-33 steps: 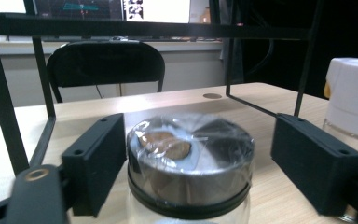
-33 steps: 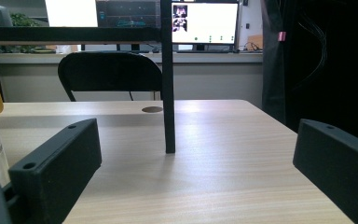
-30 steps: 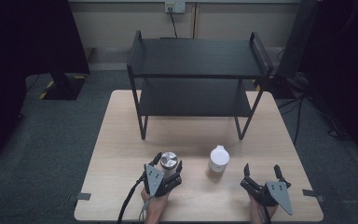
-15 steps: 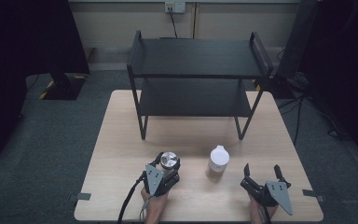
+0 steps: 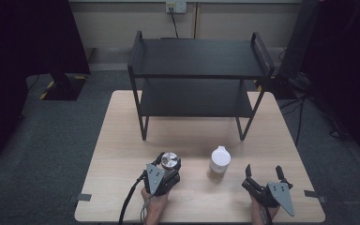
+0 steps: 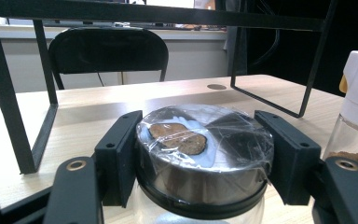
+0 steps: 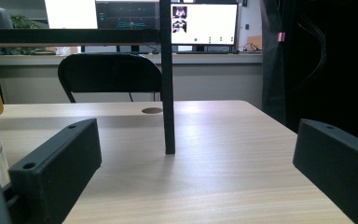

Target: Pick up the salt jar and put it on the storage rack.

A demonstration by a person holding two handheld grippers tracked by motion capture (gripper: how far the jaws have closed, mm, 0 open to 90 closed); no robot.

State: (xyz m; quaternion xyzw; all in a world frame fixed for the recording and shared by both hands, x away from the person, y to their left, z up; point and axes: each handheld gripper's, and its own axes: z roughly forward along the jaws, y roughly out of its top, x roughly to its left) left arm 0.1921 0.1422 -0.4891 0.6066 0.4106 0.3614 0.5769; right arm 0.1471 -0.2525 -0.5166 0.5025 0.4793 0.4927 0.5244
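Jar (image 6: pixel 204 154) with foil-sealed metal lid, clamped in left tongs (image 6: pixel 205 156).

Black shelf rack (image 5: pixel 199 84) blocks the far table (image 5: pixel 122 140); near side open.

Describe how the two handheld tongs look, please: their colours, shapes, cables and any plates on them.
Both tongs are black. The left tongs carry a grey three-cornered plate and trail a black cable off the table's near edge. The right tongs carry a similar grey plate. Up close, each jaw is a flat, matte black block with small screw holes, mounted on arms with brass-coloured pivots.
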